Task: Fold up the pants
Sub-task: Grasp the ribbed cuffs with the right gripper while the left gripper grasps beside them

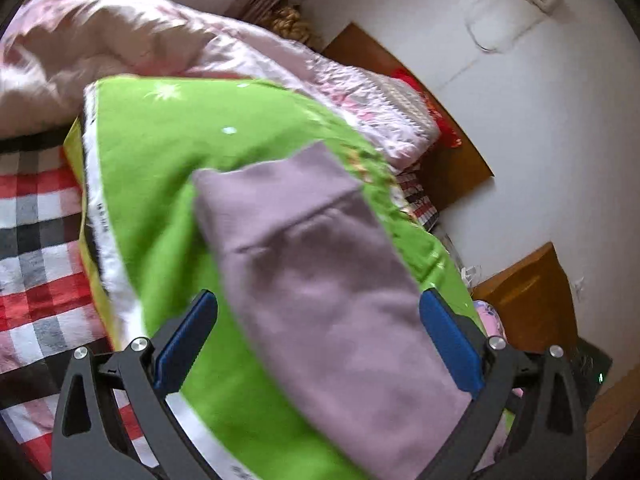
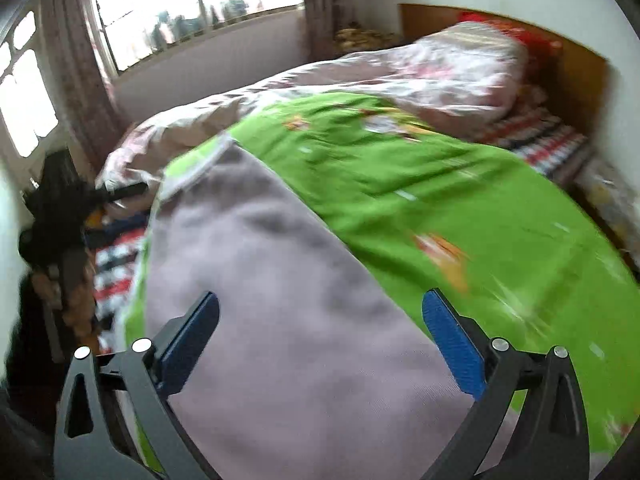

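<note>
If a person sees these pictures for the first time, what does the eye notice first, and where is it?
The eye goes first to the bright green blanket spread over the bed, and to the mauve pants lying on top of it. The left gripper and the right gripper are both open, with the pants between their blue fingers. Behind the blanket lies a crumpled pink quilt.

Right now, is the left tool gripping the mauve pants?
Apart. The left wrist view shows the left tool wide open, both blue pads clear of the mauve pants, which lie flat on the green blanket.
</note>
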A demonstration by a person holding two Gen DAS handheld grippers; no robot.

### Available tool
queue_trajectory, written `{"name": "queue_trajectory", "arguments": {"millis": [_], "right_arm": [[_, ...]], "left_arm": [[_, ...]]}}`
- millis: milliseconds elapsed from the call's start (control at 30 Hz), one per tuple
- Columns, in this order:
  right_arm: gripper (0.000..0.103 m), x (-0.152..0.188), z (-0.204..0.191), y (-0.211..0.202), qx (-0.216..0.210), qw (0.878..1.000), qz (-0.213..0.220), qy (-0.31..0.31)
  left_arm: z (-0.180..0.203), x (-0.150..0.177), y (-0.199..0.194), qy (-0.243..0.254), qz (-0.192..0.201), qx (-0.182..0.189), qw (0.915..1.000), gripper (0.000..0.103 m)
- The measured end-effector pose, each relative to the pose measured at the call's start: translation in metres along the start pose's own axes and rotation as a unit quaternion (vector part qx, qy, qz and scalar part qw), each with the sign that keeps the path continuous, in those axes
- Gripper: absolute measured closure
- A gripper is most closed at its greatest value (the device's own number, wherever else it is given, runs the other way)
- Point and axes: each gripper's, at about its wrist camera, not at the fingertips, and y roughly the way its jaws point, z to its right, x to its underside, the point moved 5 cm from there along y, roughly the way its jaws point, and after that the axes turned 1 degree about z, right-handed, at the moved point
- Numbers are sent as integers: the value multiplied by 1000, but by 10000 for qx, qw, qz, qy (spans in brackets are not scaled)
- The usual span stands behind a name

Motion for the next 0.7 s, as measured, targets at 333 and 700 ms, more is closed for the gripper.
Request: {"name": "queue_trajectory", "arguments": {"millis": [333,700], "right_arm": [[21,-9,-183,88,191,9657,-380,-2560],[90,-15,-166,104,518,9767,-230,-2070]], "left_arm": [[-58,-26,-53,-623,891,-829,9906,2],[-76,-4,-62,-685,177,-261,9972,2]]}}
